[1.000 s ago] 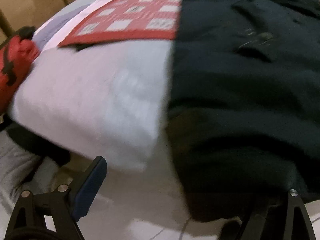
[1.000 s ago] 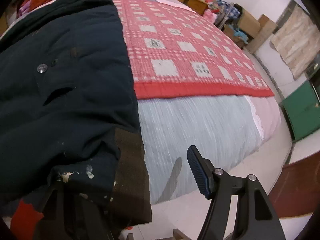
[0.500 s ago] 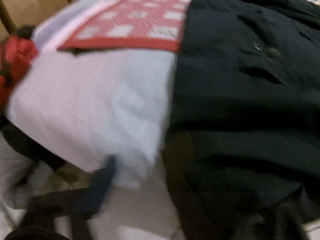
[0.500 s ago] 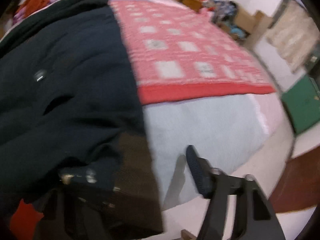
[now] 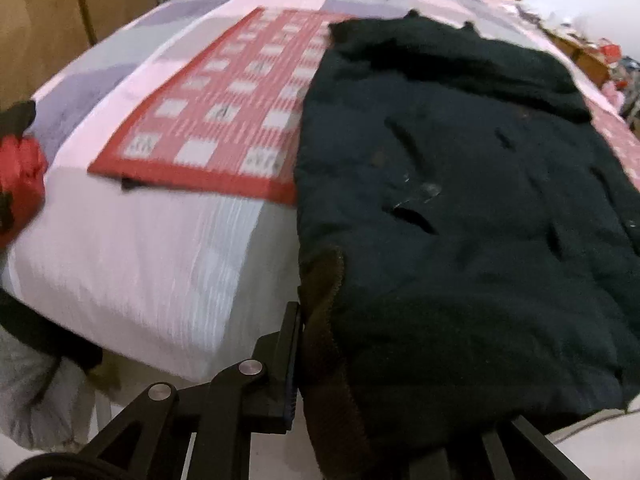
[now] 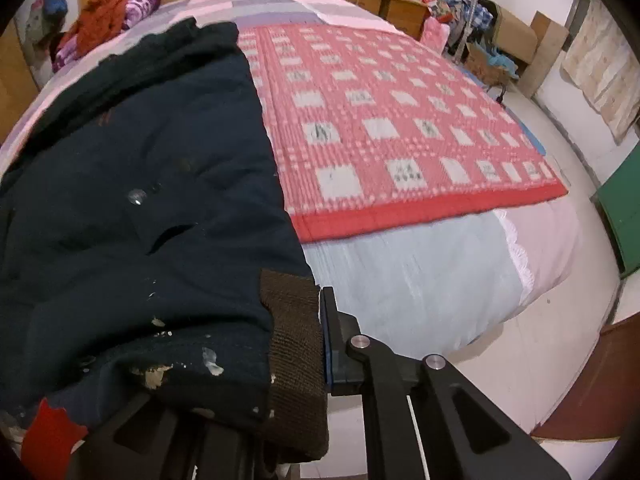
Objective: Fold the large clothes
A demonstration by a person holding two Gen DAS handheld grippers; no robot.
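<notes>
The dark coat's [image 5: 460,240] hem sits pinched inside both closed claws.

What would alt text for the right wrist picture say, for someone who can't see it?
The right gripper is clamped on the brown knit hem of a dark coat lying along a bed. A red checked blanket lies beside the coat.
</notes>
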